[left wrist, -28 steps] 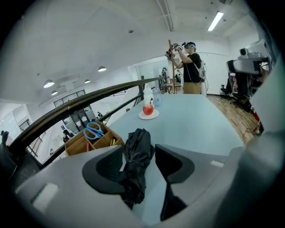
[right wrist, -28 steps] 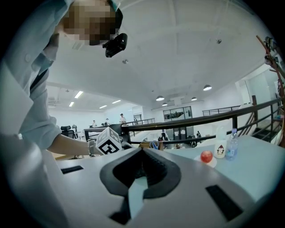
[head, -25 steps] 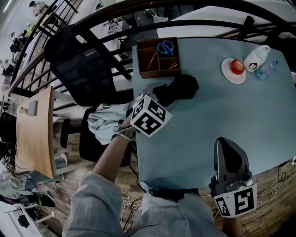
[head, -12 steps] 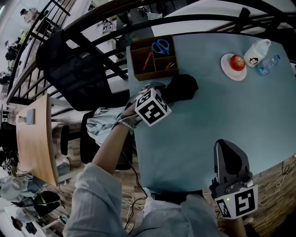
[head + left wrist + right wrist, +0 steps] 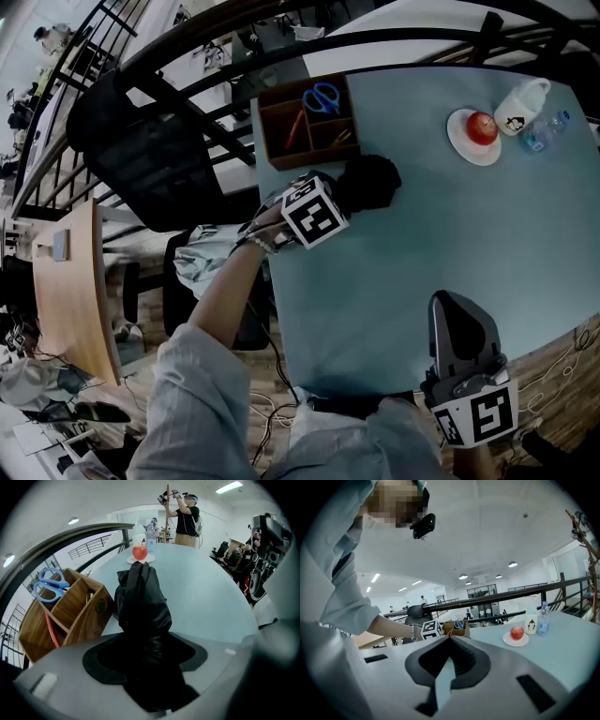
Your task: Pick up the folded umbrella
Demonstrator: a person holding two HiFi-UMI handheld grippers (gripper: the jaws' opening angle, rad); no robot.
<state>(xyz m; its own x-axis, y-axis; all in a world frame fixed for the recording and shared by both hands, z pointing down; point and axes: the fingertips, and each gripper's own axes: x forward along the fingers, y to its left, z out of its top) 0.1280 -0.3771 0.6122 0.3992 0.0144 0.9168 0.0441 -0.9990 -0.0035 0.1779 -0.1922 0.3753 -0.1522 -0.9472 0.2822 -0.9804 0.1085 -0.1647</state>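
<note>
The table (image 5: 450, 244) bears organizer (image 5: 312, 156), umbrella (image 5: 370, 183), plate (image 5: 457, 146), cup (image 5: 518, 108), bottle (image 5: 541, 137).

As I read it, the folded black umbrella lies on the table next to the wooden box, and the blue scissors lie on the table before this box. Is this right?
Not fully: the blue scissors sit inside a compartment of the wooden box, not on the table, as the head view shows. The folded black umbrella does lie next to the box.
</note>
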